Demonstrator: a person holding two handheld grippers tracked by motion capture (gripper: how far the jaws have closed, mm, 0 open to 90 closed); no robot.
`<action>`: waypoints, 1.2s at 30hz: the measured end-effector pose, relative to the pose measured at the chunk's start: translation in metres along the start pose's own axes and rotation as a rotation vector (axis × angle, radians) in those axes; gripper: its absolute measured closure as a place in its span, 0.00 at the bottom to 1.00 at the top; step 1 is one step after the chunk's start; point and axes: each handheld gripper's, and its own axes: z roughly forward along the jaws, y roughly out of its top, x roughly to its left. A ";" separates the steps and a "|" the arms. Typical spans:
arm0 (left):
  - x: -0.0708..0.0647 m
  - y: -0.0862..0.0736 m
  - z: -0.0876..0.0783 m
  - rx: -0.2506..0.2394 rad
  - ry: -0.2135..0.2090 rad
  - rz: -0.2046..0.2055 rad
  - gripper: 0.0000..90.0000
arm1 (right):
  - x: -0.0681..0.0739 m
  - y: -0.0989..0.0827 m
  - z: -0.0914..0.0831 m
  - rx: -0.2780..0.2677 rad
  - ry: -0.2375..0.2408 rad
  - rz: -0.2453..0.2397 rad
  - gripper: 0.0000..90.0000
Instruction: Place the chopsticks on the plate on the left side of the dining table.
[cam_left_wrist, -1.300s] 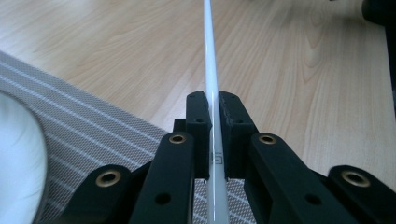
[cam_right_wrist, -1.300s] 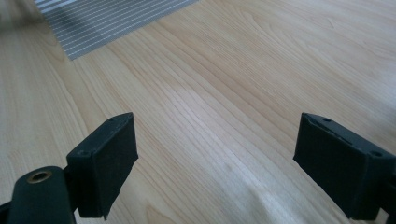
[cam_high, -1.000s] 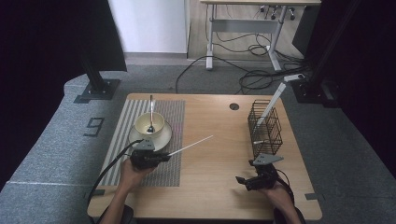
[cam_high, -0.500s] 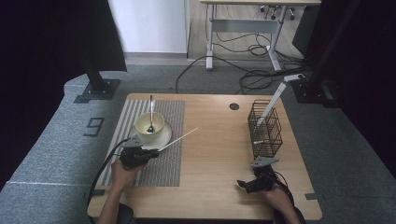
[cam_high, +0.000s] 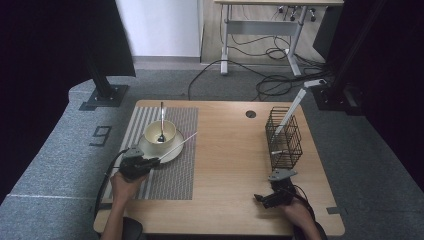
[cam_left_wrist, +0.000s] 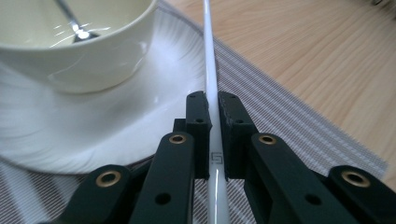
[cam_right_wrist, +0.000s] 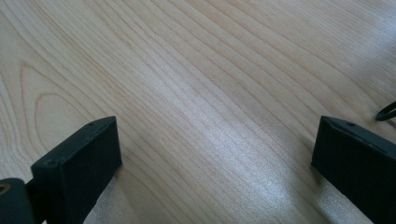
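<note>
My left gripper (cam_high: 152, 160) is shut on a thin white stick (cam_high: 178, 145), which points up and right over the rim of the white saucer (cam_high: 150, 150). In the left gripper view the jaws (cam_left_wrist: 212, 105) pinch the stick (cam_left_wrist: 209, 65) beside the saucer (cam_left_wrist: 70, 135). A cream cup (cam_left_wrist: 84, 56) with a metal spoon (cam_left_wrist: 74, 25) in it stands on that saucer. My right gripper (cam_high: 261, 198) rests low at the table's front right. Its jaws (cam_right_wrist: 215, 149) stand wide open over bare wood, with nothing between them.
A striped grey placemat (cam_high: 170, 175) lies under the saucer on the left half of the wooden table (cam_high: 230, 150). A black wire basket (cam_high: 284, 139) with a white stick (cam_high: 294, 106) leaning out of it stands at the right. A round hole (cam_high: 251, 114) is near the far edge.
My left gripper has carried the white stick to the left, so that the stick now crosses the saucer's rim. The right gripper has stayed where it was.
</note>
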 end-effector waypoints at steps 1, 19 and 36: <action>0.001 -0.001 -0.001 0.004 0.008 -0.001 0.93 | 0.000 0.000 0.000 0.003 -0.001 -0.006 0.00; 0.015 -0.013 -0.006 0.031 0.067 -0.038 0.93 | 0.001 -0.001 0.001 -0.007 -0.002 -0.006 0.00; 0.017 -0.015 0.002 0.097 0.112 -0.013 0.91 | 0.001 -0.002 0.001 -0.011 -0.003 -0.006 0.00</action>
